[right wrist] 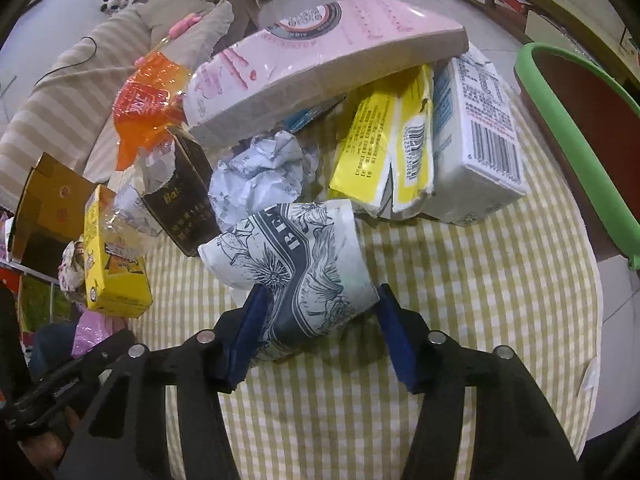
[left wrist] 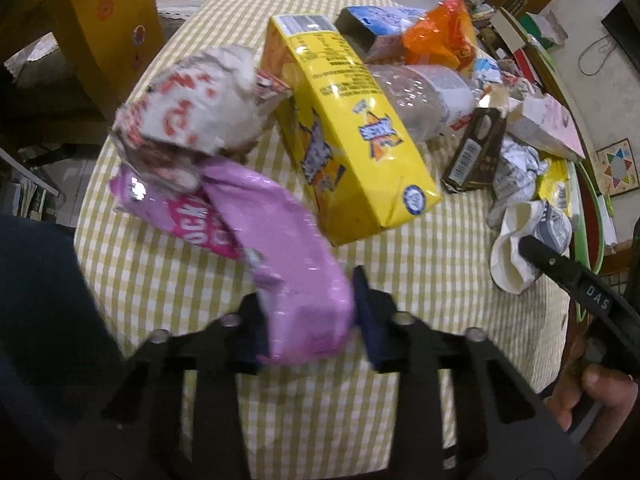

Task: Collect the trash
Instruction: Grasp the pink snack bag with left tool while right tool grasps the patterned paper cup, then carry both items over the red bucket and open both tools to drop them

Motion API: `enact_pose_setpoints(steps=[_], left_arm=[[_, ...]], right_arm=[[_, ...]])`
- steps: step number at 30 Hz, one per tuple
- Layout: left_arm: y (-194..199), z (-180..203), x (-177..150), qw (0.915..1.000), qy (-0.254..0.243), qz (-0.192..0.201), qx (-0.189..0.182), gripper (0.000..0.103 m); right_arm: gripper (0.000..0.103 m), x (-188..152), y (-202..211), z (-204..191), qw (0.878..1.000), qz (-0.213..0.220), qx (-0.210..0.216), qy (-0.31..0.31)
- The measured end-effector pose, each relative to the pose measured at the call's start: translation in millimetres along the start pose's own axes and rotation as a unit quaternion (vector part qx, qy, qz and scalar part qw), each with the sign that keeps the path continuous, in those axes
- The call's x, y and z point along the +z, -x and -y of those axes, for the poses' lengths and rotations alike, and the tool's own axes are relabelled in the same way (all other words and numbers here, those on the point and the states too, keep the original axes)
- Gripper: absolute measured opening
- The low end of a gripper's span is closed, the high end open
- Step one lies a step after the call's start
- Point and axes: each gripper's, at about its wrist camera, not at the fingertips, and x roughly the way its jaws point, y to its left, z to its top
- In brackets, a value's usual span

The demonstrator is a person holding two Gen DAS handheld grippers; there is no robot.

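Between left gripper jaws: pink wrapper, apparently pinched; right gripper clamps paper cup.

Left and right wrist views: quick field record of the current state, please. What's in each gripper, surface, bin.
left gripper: shut on pink wrapper
right gripper: paper cup between the pads, left pad touching, right pad contact unclear
surface: yellow checked tablecloth
still in pile: yellow carton, clear bottle, crumpled paper
bin: green-rimmed bin, beside the table
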Motion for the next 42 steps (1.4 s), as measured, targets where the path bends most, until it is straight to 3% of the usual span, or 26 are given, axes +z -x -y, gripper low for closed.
enact_pose_setpoints(steps=[7,20,32,42], left_arm=[[12.1,2.2,-5.7,0.9997,-0.013,0.015,-0.017,0.019],[62.5,10.1,-19.7,0.9966,-0.020,0.049,-0.062,0.017],[95.3,59.2,-16.2,0.9875,-0.077,0.083,-0.110,0.017],[100.0,130.1,4.7,0.9680,-0.161,0.095,-0.168,0.017]], right_arm=[[0.054,-7.3,27.1,-13.2,1.000,0.013,0.001,0.024],[0.054,-24.1,78.8,-38.4,0.993,0.057,0.012,0.099],[0.054,-14.4,118.7,-11.1,0.991,0.104,0.001,0.085],[0.054,13.2,146.9,49.7,0.988,0.145,-0.041,0.032]])
